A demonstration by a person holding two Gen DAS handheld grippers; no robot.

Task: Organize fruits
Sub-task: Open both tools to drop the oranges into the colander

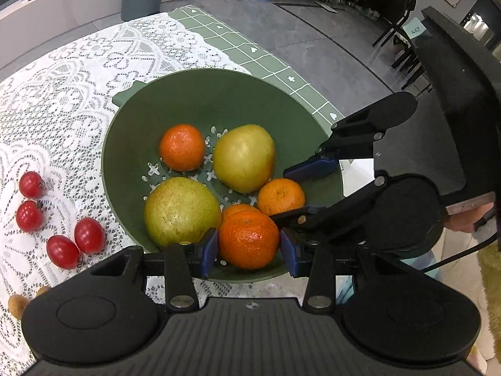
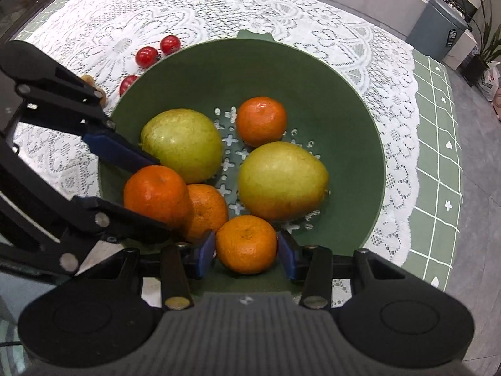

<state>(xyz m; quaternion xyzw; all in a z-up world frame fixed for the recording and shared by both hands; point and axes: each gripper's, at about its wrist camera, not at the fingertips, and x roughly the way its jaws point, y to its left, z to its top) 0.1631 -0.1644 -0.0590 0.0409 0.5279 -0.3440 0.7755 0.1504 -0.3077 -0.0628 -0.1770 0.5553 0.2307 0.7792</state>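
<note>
- the bench (image 1: 62, 100) under its white lace cloth (image 2: 125, 15) carries everything; the green colander bowl (image 1: 219, 94) sits on it near the edge with the green checked mat.
- inside the bowl lie two yellow-green pears (image 1: 181, 210), and around them the tangerines.
- my left gripper (image 1: 249, 249) has its fingers partway apart, one blue pad on each side of a deep-orange tangerine (image 1: 249, 238) by the bowl's near wall; it looks held, resting against another tangerine beneath it.
- my right gripper (image 2: 246, 250) is likewise partway open around a paler tangerine (image 2: 246, 244), pads right at its sides, close beside the left one's fruit.
- to do this well, i judge i should set each fruit down low and ease the pads apart gently, one hand at a time, so nothing rolls into the pears or knocks the other hand.
- four cherry tomatoes (image 1: 62, 250) wait on the lace just outside the bowl, likely still to sort.
- no brand or label is readable on anything here.
</note>
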